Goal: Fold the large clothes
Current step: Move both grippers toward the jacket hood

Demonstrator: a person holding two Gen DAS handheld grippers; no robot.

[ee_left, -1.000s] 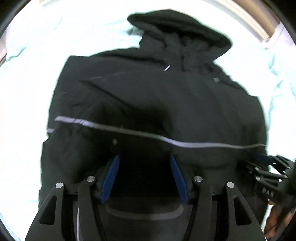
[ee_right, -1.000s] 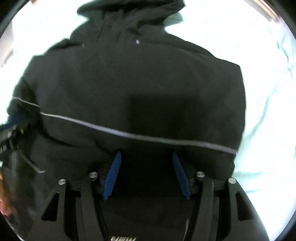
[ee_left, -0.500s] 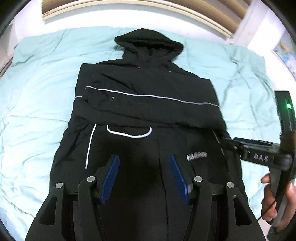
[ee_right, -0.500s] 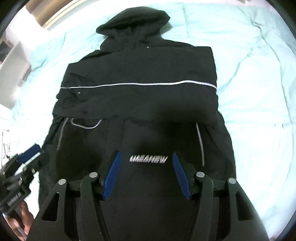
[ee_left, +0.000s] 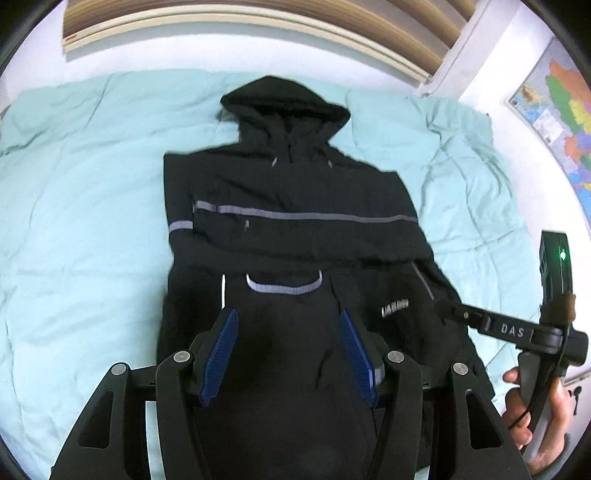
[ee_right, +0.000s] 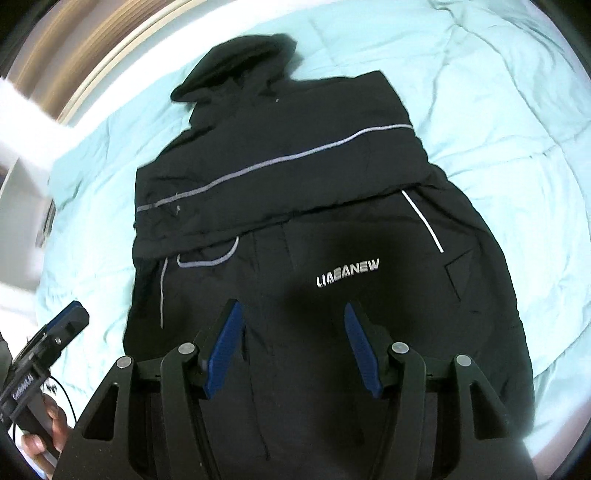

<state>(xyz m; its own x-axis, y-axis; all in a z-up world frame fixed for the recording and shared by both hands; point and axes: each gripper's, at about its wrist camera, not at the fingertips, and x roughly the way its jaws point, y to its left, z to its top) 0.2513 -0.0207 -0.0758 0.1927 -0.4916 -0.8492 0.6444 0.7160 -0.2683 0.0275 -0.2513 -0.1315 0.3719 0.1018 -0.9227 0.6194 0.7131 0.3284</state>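
A black hooded jacket [ee_left: 295, 236] lies flat on the bed, hood at the far end, both sleeves folded across the chest with a grey stripe running over them; it also shows in the right wrist view [ee_right: 314, 229], with a white logo [ee_right: 347, 277] on the lower body. My left gripper [ee_left: 288, 317] is open and empty above the jacket's lower part. My right gripper [ee_right: 291, 314] is open and empty above the hem, just below the logo. The right gripper also shows at the jacket's right edge in the left wrist view [ee_left: 454, 308].
A light teal duvet [ee_left: 81, 206] covers the bed around the jacket. A wooden headboard [ee_left: 258, 14] and white wall stand behind. A colourful map [ee_left: 554, 110] hangs on the right wall. The left gripper shows at the left edge of the right wrist view [ee_right: 70, 317].
Both grippers have pulled back and up from close over the jacket's chest toward its hem. More of the jacket and bed is in view. Both stay open.
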